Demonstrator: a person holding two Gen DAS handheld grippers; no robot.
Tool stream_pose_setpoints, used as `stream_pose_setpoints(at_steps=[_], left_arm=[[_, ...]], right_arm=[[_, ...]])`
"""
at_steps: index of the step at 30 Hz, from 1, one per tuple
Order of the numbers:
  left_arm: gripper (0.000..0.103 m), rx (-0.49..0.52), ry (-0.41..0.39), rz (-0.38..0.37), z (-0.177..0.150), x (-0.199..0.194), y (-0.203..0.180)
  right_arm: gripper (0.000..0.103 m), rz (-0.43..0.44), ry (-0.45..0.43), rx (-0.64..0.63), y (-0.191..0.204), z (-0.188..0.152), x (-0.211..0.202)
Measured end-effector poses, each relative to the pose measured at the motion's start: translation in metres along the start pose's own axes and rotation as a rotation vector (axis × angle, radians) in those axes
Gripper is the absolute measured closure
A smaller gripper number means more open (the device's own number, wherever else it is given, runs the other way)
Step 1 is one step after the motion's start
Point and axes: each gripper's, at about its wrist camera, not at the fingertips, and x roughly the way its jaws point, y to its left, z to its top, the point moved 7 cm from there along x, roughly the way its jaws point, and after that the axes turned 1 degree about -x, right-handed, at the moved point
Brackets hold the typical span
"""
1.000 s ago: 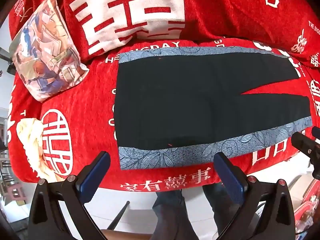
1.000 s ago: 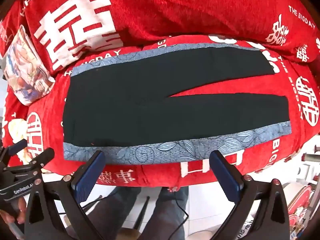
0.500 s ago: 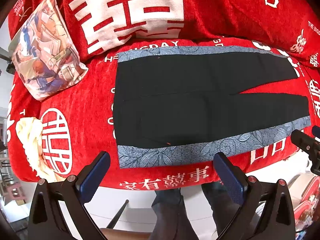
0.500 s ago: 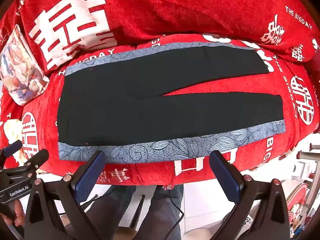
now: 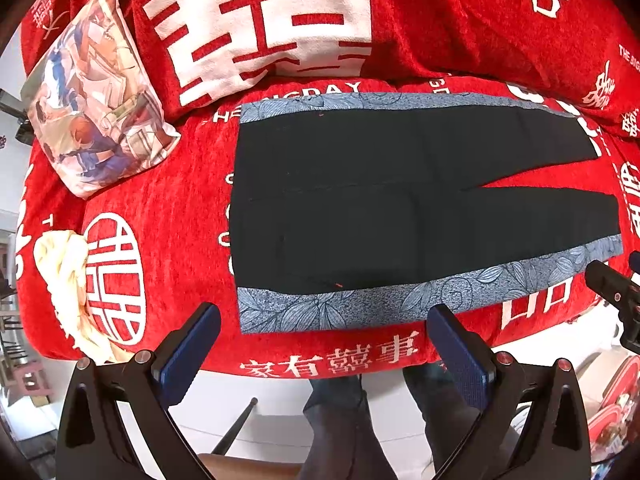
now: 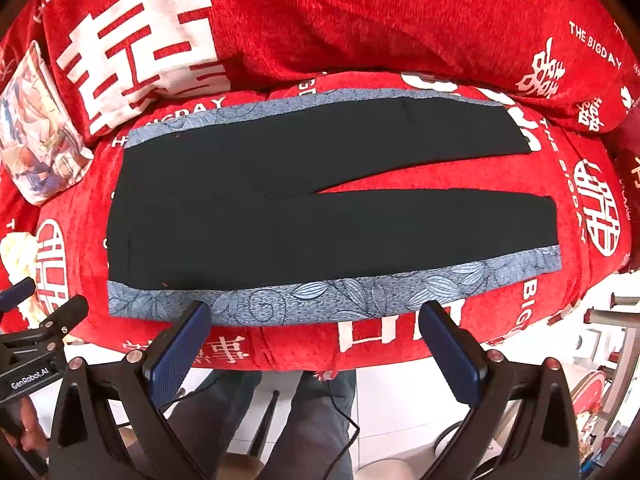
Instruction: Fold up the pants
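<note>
Black pants laid flat on a red sofa

The pants (image 5: 400, 208), smooth black cloth edged with blue leaf-print bands, lay unfolded on the plush red sofa cover (image 5: 168, 208), waist toward a printed cushion (image 5: 92, 92). The left gripper (image 5: 326, 344) and right gripper (image 6: 316, 340) both hovered released, spread wide, over the near hem.

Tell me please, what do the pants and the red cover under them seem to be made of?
Pants: a thin, matte black fabric, probably woven; it lies very flat with almost no creases or shine. The blue-grey side stripes with a leaf print look like a different, mottled cloth.
Cover: a soft pile fabric, maybe chenille or velvet; the surface looks fuzzy and grainy, with white characters on it.
</note>
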Motion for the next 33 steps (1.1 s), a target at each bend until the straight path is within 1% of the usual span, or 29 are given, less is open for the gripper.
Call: stream_pose_setpoints(at_steps=[11, 33], left_arm=[[0.000, 0.010, -0.015, 0.017, 0.0030, -0.0030, -0.0036], [0.000, 0.012, -0.008, 0.020, 0.0025, -0.0028, -0.0050]], right_arm=[[0.000, -0.018, -0.012, -0.001, 0.0005, 0.0028, -0.0040], [0.000, -0.023, -0.014, -0.004, -0.0061, 0.0058, -0.0033]])
